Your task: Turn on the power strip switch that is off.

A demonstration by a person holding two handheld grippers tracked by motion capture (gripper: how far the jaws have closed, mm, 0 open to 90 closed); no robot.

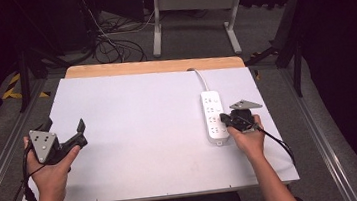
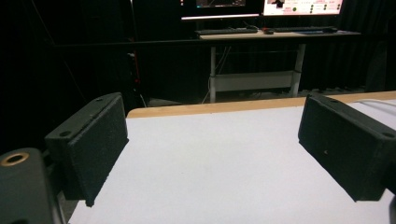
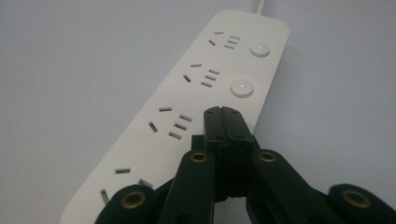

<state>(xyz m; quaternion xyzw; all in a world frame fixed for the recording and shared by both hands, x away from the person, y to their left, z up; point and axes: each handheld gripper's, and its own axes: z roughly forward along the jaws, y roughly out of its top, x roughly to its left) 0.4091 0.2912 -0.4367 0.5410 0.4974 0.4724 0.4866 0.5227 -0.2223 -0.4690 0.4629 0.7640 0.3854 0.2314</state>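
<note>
Right claw (image 3: pixel 224 114), its two black jaws pressed flat together with nothing between them, points its closed tip down at the third round button of the power strip, which it covers in the right gripper view; whether the tip already touches the button cannot be told. Left claw (image 1: pixel 64 130) is held at the left edge of the counter, jaws spread wide and empty, well apart from the work.

Working down from the largest thing: the white-topped rectangular counter (image 1: pixel 140 134), with a band of pale wood along its far edge, carries everything. On its right side, near the right edge, lies the long white plastic power strip (image 1: pixel 212 104), lengthwise from far to near, its white cord (image 1: pixel 200 78) running off toward the far edge. It has four socket groups in a row, and beside the two farther groups sit small round white switch buttons (image 3: pixel 242 87). No plug is in any of the sockets seen.

The step in hand appears to be pressing one of those buttons with the closed right claw. To do it well, I would keep the jaws shut so the tip acts as one blunt finger, centre it squarely on the button, and push straight down, not at a slant, since the light strip lies loose and could slide toward the right edge. The idle left claw could steady the strip's near end if it shifts.

No containers stand on the counter.
</note>
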